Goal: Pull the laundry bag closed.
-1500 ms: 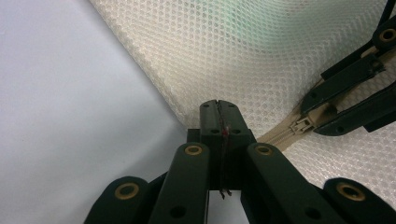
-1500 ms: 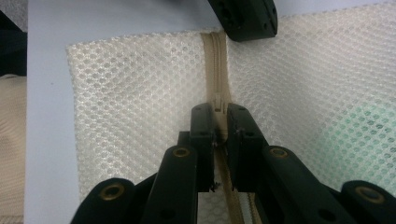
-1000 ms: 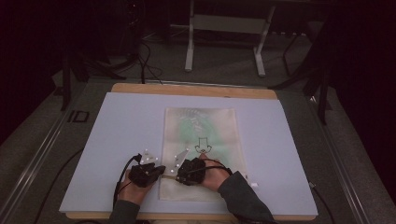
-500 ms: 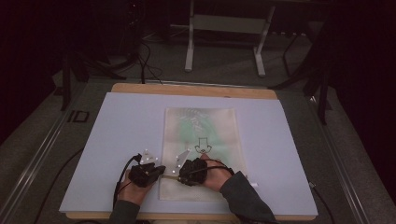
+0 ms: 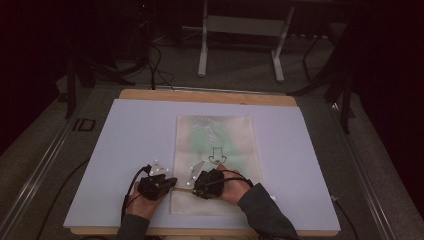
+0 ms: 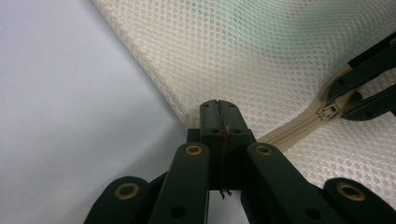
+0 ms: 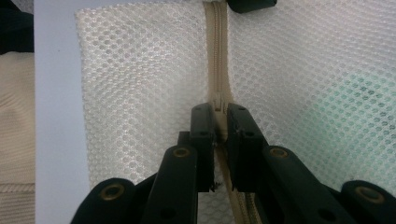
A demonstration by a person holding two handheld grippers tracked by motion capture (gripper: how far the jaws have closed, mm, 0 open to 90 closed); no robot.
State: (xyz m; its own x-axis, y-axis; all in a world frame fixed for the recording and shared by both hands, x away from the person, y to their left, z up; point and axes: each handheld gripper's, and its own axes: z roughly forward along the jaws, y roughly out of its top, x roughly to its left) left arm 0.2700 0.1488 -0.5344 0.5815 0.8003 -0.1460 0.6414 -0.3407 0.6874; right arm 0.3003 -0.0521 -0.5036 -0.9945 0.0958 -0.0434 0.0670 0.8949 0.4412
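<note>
A cream mesh bag (image 5: 215, 145) lies flat on the pale board (image 5: 125, 135), with something green (image 7: 369, 93) showing through the mesh. Its beige zipper (image 7: 215, 46) runs across the near end. My left gripper (image 5: 175, 186) is shut on the bag's left edge, where the zipper (image 6: 289, 130) ends; its jaws (image 6: 218, 116) meet tightly there. My right gripper (image 5: 192, 186) points toward the left one and is shut on the zipper pull (image 7: 218, 100). In the left gripper view the right gripper (image 6: 348, 95) pinches that pull (image 6: 334, 111). The left gripper's tip (image 7: 247, 4) sits farther up the zipper.
The board lies on a wooden table (image 5: 210, 96) whose edge shows at the far side. Beyond it are metal stand legs (image 5: 240, 45) and cables on a dark floor. Bare board stretches left and right of the bag.
</note>
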